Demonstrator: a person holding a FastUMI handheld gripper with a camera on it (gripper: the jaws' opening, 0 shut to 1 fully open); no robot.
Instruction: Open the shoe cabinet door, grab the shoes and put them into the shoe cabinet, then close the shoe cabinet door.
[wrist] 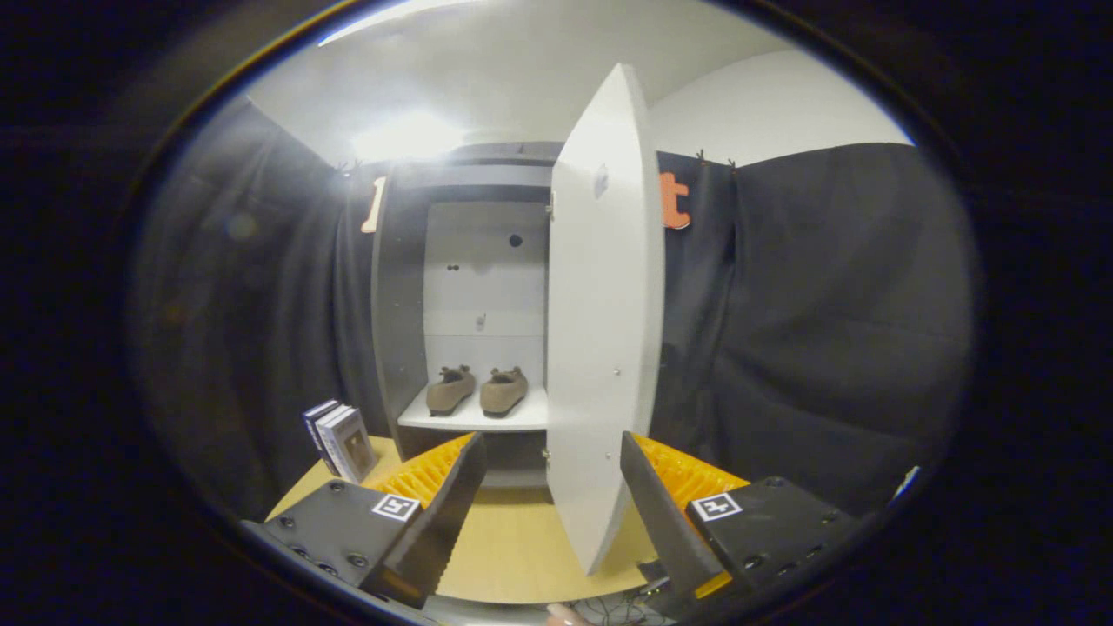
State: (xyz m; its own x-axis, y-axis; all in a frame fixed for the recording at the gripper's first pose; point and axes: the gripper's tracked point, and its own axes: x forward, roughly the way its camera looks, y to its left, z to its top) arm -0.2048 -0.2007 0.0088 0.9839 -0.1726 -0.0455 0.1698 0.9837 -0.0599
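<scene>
The tongs (549,474) are hanging apart and empty, low over the desk (509,556), with the free edge of the open cabinet door (604,322) swinging out toward them and ending just inside the right finger. The two shoes (476,389) are already sitting side by side on the shelf (469,419) inside the shoe cabinet (409,304), well beyond the fingertips.

The likely trouble is in the closing push: the door is standing nearly edge-on, so a finger could slip off its thin edge, or the door could catch between the fingers instead of being pushed.

The shoes' long axes are running front to back, roughly in line with the tongs; which end is facing out is too small to tell. Some books (341,439) are leaning beyond the left finger.
</scene>
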